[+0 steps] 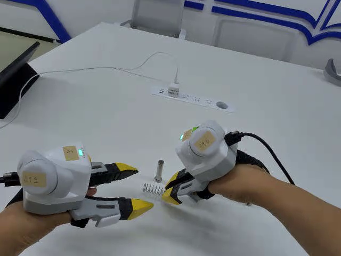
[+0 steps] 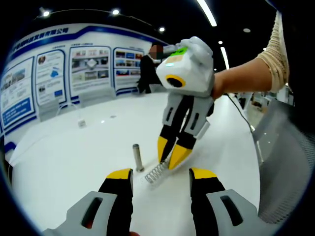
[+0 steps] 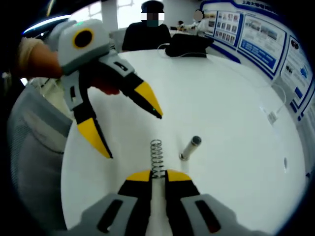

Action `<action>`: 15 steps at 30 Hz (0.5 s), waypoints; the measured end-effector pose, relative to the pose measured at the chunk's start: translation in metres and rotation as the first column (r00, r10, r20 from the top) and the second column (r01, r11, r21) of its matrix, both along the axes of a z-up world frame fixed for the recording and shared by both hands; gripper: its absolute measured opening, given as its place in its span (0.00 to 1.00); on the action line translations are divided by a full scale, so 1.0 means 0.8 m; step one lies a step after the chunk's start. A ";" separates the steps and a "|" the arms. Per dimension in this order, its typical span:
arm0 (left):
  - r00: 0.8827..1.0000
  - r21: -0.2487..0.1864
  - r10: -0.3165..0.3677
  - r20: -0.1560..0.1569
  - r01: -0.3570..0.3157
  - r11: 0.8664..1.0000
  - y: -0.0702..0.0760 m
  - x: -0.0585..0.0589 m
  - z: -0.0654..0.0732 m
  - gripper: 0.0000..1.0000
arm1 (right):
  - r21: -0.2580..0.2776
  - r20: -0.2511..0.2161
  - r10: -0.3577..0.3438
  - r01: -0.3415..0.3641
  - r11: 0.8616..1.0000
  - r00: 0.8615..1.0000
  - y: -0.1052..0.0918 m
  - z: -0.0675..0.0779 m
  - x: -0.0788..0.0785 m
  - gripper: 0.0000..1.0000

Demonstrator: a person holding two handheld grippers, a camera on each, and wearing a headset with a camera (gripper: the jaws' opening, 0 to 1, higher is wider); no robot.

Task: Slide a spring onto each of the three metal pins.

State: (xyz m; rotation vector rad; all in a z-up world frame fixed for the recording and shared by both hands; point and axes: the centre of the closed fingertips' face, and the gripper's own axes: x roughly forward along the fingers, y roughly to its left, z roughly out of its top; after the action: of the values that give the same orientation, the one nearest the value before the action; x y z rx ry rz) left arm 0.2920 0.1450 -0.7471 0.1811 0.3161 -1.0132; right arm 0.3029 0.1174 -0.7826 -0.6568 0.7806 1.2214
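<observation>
The right gripper (image 3: 157,175) is shown with its yellow-tipped jaws closed on one end of a small coiled steel spring (image 3: 156,153), which is rested on the white table (image 1: 106,112). A short grey metal pin (image 1: 159,170) is stood upright just beside the spring. The left gripper (image 1: 140,188) is held near the spring's free end, with its jaws spread apart.

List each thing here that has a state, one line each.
Pin: upright, bare.
Spring: off the pin, beside it, one end held in the right gripper.
Right gripper: shut on the spring.
Left gripper: open, empty.
Plug: seated in the power strip.
</observation>
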 end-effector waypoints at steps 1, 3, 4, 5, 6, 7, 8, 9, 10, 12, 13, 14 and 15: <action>1.000 0.001 -0.003 0.001 0.003 1.000 -0.001 0.000 -0.001 0.47 | 0.000 0.001 0.002 -0.002 1.000 1.000 -0.001 0.002 -0.001 0.11; 1.000 0.003 -0.008 0.000 0.008 1.000 -0.004 -0.001 -0.002 0.47 | 0.002 -0.003 0.011 -0.011 1.000 1.000 -0.002 0.009 -0.005 0.11; 1.000 0.004 -0.011 0.000 0.011 1.000 -0.005 -0.001 -0.002 0.47 | 0.000 -0.005 0.014 -0.014 1.000 1.000 -0.003 0.011 -0.007 0.11; 1.000 0.005 -0.016 -0.001 0.016 1.000 -0.008 -0.002 -0.002 0.46 | -0.002 0.000 0.020 -0.020 1.000 1.000 -0.004 0.014 -0.009 0.11; 1.000 0.007 -0.020 0.000 0.020 1.000 -0.009 -0.003 -0.002 0.46 | -0.002 0.000 0.023 -0.023 1.000 1.000 -0.004 0.016 -0.010 0.11; 1.000 0.011 -0.026 0.004 0.026 1.000 -0.011 -0.004 -0.002 0.46 | -0.003 -0.005 0.028 -0.028 1.000 1.000 -0.005 0.019 -0.012 0.11; 1.000 0.014 -0.030 0.006 0.030 0.999 -0.012 -0.004 -0.002 0.46 | -0.004 -0.002 0.033 -0.033 0.999 0.999 -0.006 0.021 -0.013 0.11; 0.999 0.015 -0.033 0.008 0.033 0.999 -0.013 -0.005 -0.002 0.46 | -0.008 -0.003 0.038 -0.038 0.999 0.999 -0.006 0.023 -0.015 0.11; 0.999 0.016 -0.038 0.013 0.038 0.999 -0.015 -0.006 -0.002 0.45 | -0.016 -0.013 0.052 -0.053 0.998 0.999 -0.007 0.025 -0.020 0.11; 0.999 0.020 -0.050 0.018 0.049 0.999 -0.017 -0.008 -0.001 0.44 | -0.027 -0.012 0.079 -0.079 0.996 0.997 -0.007 0.028 -0.027 0.11; 0.998 0.024 -0.055 0.022 0.055 0.998 -0.019 -0.009 -0.001 0.43 | -0.031 -0.013 0.085 -0.086 0.996 0.996 -0.007 0.030 -0.029 0.11; 0.998 0.027 -0.061 0.025 0.060 0.998 -0.019 -0.010 -0.001 0.42 | -0.034 -0.016 0.093 -0.094 0.995 0.996 -0.006 0.031 -0.032 0.11; 0.997 0.031 -0.069 0.029 0.068 0.997 -0.021 -0.011 -0.001 0.41 | -0.034 -0.013 0.101 -0.102 0.994 0.995 -0.005 0.034 -0.034 0.11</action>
State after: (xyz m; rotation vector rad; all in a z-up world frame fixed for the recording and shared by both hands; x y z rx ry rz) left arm 0.2832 0.1286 -0.7482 0.2353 0.2999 -1.0727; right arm 0.2760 0.1135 -0.7556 -0.7254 0.7867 1.3074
